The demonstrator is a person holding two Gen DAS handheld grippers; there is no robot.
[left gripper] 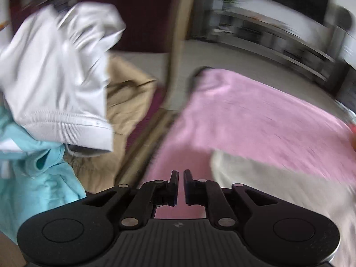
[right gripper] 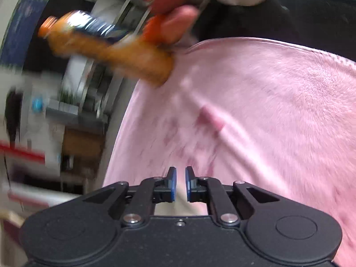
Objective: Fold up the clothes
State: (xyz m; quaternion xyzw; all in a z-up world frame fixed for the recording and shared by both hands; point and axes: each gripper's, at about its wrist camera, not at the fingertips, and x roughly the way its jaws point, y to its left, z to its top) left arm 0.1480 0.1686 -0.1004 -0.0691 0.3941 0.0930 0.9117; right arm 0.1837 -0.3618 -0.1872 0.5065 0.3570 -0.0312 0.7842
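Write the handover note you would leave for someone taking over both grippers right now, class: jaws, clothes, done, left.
Left gripper: jaws slightly apart, nothing between them, above the pink garment.
Right gripper: jaws slightly apart, empty, over the same pink garment.
Pink garment lies spread out. White garment, teal garment and tan garment lie piled to the left.
Done: no finished fold visible.
Left: fold the pink one, then the pile. Views are blurred.
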